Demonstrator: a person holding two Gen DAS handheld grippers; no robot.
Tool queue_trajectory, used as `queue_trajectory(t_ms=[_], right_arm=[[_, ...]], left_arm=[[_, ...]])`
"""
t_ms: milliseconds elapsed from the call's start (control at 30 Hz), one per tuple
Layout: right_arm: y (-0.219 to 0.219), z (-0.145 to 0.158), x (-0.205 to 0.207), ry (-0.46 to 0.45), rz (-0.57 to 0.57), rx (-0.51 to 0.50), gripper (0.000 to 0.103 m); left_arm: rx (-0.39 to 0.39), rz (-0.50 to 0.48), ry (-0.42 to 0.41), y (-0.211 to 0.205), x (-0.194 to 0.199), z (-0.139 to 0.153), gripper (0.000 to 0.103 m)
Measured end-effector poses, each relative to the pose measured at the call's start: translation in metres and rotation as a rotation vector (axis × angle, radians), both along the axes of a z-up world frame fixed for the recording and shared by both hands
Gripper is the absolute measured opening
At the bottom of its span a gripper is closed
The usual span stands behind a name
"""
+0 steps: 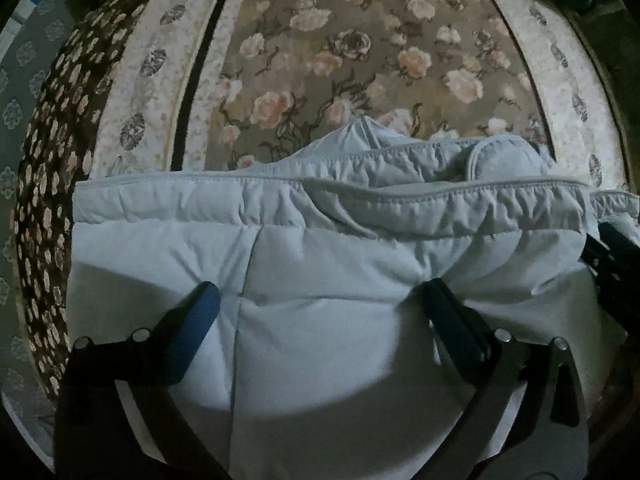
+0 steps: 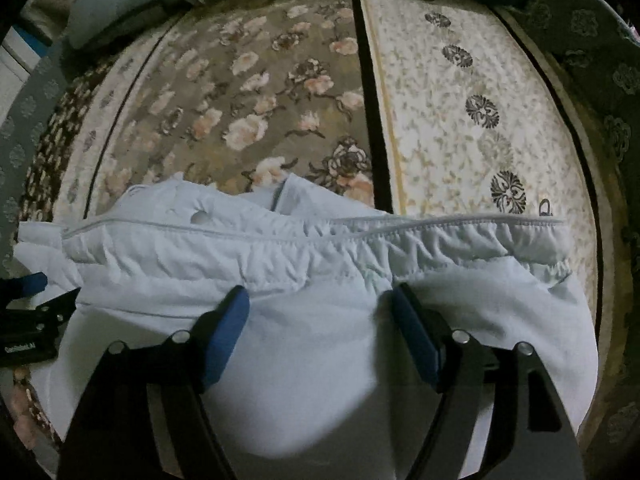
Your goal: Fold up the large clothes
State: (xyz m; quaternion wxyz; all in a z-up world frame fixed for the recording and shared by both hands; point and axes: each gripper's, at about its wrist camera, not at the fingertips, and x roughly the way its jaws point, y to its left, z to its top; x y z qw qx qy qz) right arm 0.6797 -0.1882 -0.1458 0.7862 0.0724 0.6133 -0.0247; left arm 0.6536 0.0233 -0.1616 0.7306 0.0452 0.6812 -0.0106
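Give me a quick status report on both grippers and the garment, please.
Left gripper open, right gripper open, both over fabric. Pale blue padded garment with gathered elastic hem lying on floral carpet, nothing gripped. Nothing in the way.

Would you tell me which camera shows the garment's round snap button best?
The right wrist view: the snap button shows plainly on the pale blue garment, beyond the open right gripper. In the left wrist view I cannot find it among the folds.

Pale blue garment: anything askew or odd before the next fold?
Slightly. The pale blue garment lies on the floral carpet with its elastic hem bunched and layers offset. A snap-button flap sticks out beyond the hem. No damage visible. Both grippers hover open.
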Motion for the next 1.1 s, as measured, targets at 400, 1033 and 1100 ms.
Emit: queue_trajectory(t_ms=[400, 1033, 1100], right_arm=[[-0.003, 0.018, -0.009, -0.125, -0.004, 0.04, 0.077], [-0.102, 0.007, -0.04, -0.156, -0.163, -0.004, 0.08], [-0.121, 0.008, -0.048, -0.166, -0.224, 0.048, 0.08]], left_arm=[[-0.071, 0.02, -0.081, 0.008, -0.002, 0.008, 0.097], [0.04, 0.157, -0.213, 0.093, -0.012, 0.005, 0.1], [-0.029, 0.196, -0.197, 0.106, -0.012, 0.007, 0.1]])
